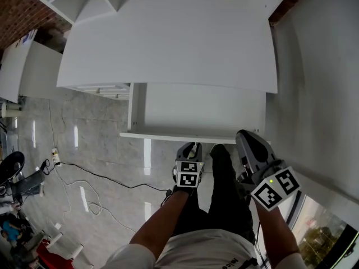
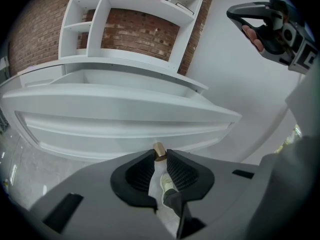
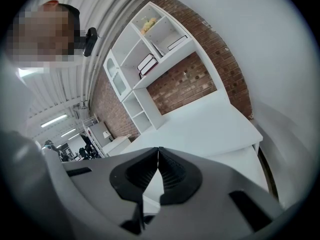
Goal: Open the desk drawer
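The white desk has its drawer pulled out toward me, the inside showing white. The drawer's front panel lies just ahead of my hands. My left gripper is at the middle of that front edge. In the left gripper view, my left gripper is shut on a small brass knob of the drawer. My right gripper hovers at the drawer's right corner, jaws together and holding nothing. The right gripper view shows my right gripper with its tips touching.
A white wall runs close along the right. White shelves with books stand behind the desk against a brick wall. A black cable trails over the grey floor at left. A white cabinet stands at far left.
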{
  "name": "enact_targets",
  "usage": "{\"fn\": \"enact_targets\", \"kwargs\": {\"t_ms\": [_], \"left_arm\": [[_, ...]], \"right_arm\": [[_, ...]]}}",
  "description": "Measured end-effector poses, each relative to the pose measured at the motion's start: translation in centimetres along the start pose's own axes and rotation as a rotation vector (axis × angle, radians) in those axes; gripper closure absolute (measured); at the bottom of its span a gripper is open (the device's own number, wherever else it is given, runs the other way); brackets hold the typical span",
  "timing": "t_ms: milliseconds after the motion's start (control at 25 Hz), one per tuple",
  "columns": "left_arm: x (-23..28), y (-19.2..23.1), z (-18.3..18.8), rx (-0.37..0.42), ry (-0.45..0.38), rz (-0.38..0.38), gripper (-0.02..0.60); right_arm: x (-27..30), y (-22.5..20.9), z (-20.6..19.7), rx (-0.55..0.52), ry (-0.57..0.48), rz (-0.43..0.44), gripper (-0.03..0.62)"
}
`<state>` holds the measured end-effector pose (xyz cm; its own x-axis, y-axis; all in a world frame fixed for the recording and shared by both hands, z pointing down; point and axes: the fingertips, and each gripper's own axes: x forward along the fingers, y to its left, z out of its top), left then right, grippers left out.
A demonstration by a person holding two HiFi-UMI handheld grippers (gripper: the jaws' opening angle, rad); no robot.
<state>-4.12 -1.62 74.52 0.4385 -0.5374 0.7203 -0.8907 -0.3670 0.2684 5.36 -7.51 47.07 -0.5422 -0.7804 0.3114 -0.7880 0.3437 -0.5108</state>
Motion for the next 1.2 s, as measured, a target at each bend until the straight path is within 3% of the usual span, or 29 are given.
{"fn": "enact_targets", "kwargs": {"t_ms": [400,1200], "left_arm": [[-1.1,-0.6,-2.3,0.007,0.024,-0.025,0.497],[-4.4,-1.4,-2.9,0.027,0.061,-0.062,0.513]], "right_arm": [[-0.5,0.8,-0.8,0.019,0.008,-0.001,0.577],[-0.3,2.1,-0.5,0.027,0.006,0.028,0.577]]}}
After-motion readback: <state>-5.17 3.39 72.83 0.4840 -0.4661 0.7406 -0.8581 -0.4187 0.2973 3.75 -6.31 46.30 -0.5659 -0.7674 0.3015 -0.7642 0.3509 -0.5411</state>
